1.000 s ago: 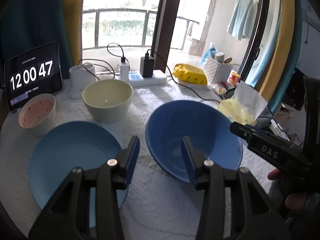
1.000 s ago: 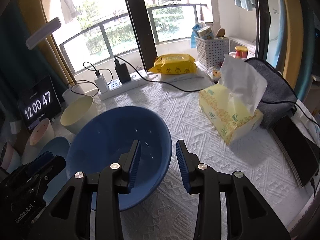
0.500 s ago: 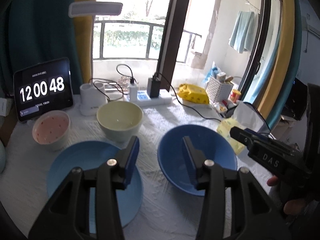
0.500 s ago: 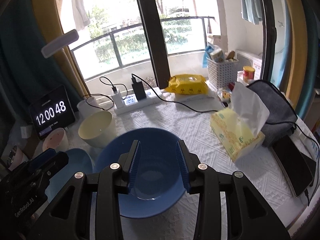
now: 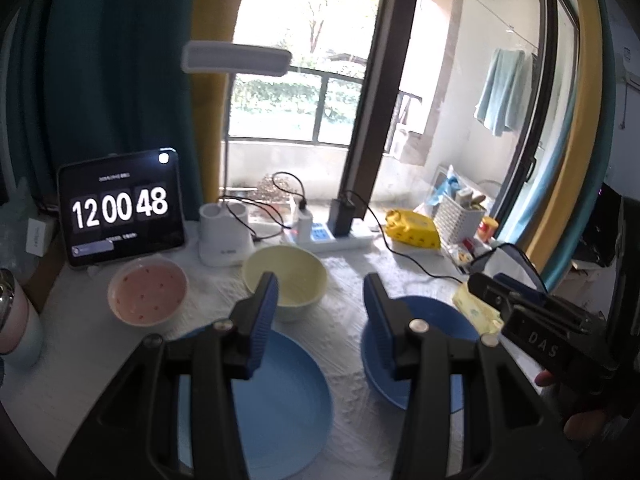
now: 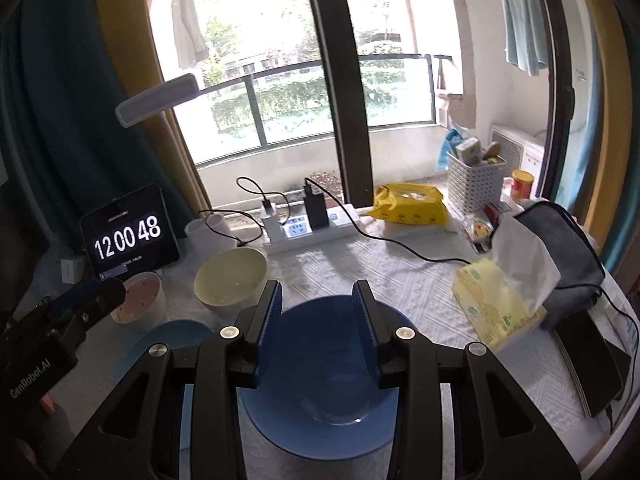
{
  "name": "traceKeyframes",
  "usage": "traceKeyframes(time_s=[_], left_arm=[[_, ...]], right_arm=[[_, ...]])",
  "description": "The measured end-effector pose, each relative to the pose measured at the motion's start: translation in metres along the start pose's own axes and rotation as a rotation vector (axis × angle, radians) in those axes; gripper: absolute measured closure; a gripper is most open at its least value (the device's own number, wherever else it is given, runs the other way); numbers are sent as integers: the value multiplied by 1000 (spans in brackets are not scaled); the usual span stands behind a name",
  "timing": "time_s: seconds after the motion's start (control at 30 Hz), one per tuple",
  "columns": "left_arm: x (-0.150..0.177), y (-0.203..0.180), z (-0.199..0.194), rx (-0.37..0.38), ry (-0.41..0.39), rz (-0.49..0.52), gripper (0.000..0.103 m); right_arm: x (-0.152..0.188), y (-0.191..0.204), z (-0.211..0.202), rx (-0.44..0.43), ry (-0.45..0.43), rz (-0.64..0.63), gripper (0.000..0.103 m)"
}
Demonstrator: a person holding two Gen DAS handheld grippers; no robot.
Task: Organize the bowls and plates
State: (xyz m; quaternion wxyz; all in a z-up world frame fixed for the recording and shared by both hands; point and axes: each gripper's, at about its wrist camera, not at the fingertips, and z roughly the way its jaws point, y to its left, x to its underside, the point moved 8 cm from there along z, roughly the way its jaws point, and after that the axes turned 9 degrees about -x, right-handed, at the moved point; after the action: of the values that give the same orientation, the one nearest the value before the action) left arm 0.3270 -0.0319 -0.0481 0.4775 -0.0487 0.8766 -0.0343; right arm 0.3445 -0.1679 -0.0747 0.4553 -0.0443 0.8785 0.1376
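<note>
blue pads of the right gripper (image 6: 316, 328) stand apart with nothing between them, and the blue bowl (image 6: 320, 392) sits straight below and ahead, low centre of the right wrist view, so this hand looks nearer to it; the left gripper (image 5: 320, 320) is likewise open and empty, with the blue plate (image 5: 280, 396) under its left finger at the lower centre; farther up sit the cream bowl (image 5: 285, 276) and, toward the left edge, the pink bowl (image 5: 147, 296), both upright on the white cloth (image 6: 400, 280)
</note>
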Motion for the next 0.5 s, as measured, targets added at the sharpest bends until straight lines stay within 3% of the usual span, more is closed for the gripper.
traceKeyframes(time_s=[0.33, 0.5], left_arm=[[-10, 27, 11, -3, 9, -13, 56], [-16, 32, 29, 1, 26, 35, 46]], right_arm=[[-11, 29, 21, -40, 13, -30, 64], [-16, 41, 40, -64, 37, -43, 64]])
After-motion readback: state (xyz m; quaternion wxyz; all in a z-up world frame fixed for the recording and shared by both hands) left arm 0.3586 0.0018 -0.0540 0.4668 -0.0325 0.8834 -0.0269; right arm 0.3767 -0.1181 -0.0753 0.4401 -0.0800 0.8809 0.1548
